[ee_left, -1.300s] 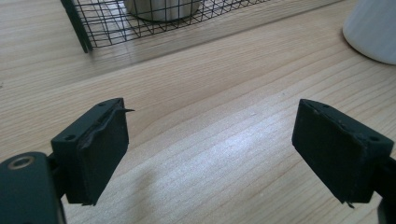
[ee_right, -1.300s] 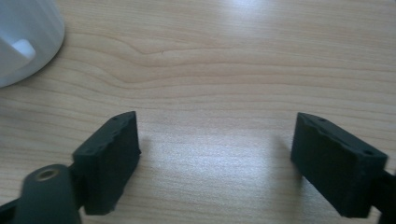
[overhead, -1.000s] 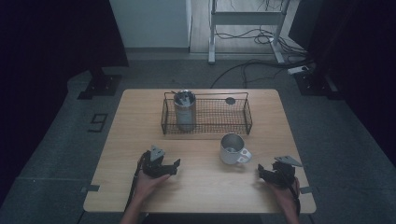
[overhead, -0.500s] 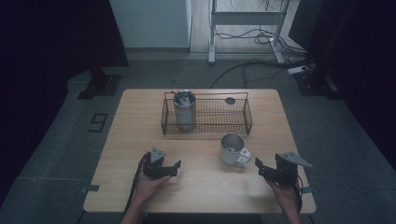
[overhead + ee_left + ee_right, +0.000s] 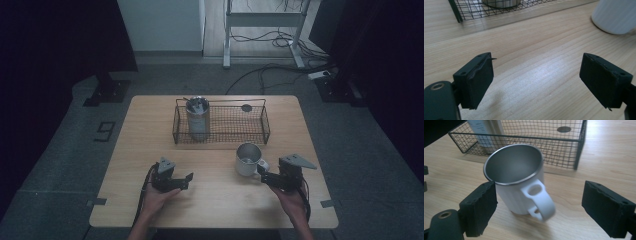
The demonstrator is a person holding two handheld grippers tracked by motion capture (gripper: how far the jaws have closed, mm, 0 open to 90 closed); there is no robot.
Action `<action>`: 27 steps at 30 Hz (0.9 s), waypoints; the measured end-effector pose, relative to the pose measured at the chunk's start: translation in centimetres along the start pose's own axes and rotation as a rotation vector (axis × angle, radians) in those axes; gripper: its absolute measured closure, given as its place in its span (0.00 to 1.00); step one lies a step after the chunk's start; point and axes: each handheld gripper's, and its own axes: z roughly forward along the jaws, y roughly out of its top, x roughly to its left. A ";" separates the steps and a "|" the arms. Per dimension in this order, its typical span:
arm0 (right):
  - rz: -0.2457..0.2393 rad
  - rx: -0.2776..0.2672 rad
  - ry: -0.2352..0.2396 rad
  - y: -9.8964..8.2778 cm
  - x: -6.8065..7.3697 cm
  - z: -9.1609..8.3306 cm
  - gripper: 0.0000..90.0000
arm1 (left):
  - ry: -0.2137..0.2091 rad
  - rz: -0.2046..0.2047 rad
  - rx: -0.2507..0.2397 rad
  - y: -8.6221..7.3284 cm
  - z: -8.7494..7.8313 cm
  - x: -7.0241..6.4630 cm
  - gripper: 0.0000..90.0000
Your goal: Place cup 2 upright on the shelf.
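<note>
A white mug point(image 5: 247, 159) with a steel inside stands upright on the wooden table point(image 5: 150, 130), its handle toward my right gripper point(image 5: 264, 175). In the right gripper view the mug point(image 5: 516, 170) is just ahead, and its handle lies between the jaws of the right gripper point(image 5: 539, 195). Those jaws have just been opening and the pads do not press on the handle. My left gripper point(image 5: 189, 179) rests low at the front left. Its jaws point(image 5: 536, 67) have just been closing a little but stand apart over bare wood, with the mug point(image 5: 616, 15) farther off.
A black wire basket point(image 5: 260, 122) stands behind the mug, with a metal canister point(image 5: 198, 117) at its left end and a small dark disc point(image 5: 246, 107) near its back right. The basket's mesh point(image 5: 579, 147) rises close behind the mug.
My right gripper has risen and come nearer to the mug's handle. The mug, the basket and the left gripper have kept their places.
</note>
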 end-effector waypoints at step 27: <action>-0.033 0.064 0.027 2.0 2.9 4.3 0.03 | -0.016 0.007 0.009 -0.5 -0.4 -0.4 0.14</action>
